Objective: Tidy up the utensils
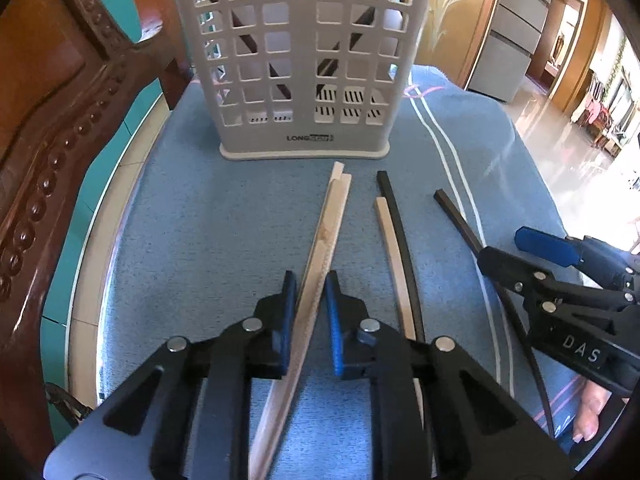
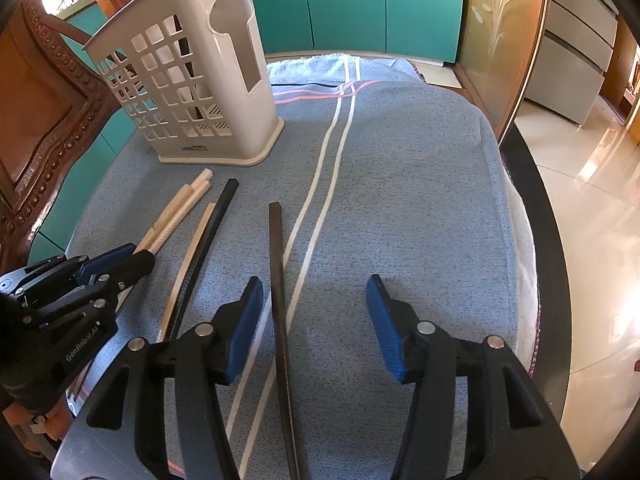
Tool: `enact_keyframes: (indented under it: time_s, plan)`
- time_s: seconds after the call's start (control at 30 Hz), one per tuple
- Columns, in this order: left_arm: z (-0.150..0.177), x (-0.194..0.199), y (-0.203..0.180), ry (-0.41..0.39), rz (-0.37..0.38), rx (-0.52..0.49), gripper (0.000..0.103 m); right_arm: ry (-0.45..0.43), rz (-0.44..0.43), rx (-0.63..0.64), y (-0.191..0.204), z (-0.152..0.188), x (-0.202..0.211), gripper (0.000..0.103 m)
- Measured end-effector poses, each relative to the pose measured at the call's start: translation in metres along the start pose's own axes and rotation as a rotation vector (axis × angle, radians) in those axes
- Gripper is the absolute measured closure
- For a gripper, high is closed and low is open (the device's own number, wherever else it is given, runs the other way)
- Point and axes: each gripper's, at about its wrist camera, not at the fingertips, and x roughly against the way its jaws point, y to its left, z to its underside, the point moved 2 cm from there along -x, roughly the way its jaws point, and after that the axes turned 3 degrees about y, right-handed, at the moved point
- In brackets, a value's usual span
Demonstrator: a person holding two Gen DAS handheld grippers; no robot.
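Left gripper [image 1: 311,300]: jaws drawn in narrow, blue pads clamped on a pair of pale wooden chopsticks [image 1: 324,236] lying on the cloth.
Pale pair: the two sticks run side by side between the pads, far ends just short of the holder's base, and a third pale end shows beside them in the right wrist view.
Right gripper [image 2: 316,308]: jaws about half spread, nothing pinched; pads clear on both sides.
Lone dark chopstick [image 2: 277,272]: flat on the cloth, running up between the right gripper's fingers, nearer the left pad [image 2: 244,320] but not pressed by it.
Middle pair: a single pale chopstick [image 1: 394,264] and a black chopstick [image 1: 400,232] lie touching along their length, between the clamped pair and the lone dark one.
Utensil holder [image 1: 300,60]: grey plastic, grid-cut walls, standing upright at the far end of the cloth; dark sticks show leaning inside through the holes.
Blue towel [image 2: 400,200]: covers the tabletop, two white stripes running along it beside the lone dark chopstick.
Surroundings: carved wooden chair [image 1: 60,120] on the left, teal cabinets [image 2: 352,4] behind.
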Motion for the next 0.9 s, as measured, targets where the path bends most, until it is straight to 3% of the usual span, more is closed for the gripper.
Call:
enact_keyframes:
  time_s: [0.3, 0.77, 0.9]
  plan:
    - [0.011, 0.014, 0.016, 0.000, 0.124, 0.033, 0.091, 0.000, -0.002, -0.004, 0.000, 0.000, 0.000, 0.050]
    - [0.017, 0.018, 0.051, -0.002, 0.091, 0.111, 0.089, -0.006, 0.002, -0.007, -0.002, 0.001, 0.000, 0.050]
    - [0.015, 0.012, 0.054, 0.006, 0.078, 0.115, 0.081, -0.006, 0.009, 0.000, 0.000, 0.000, 0.000, 0.050]
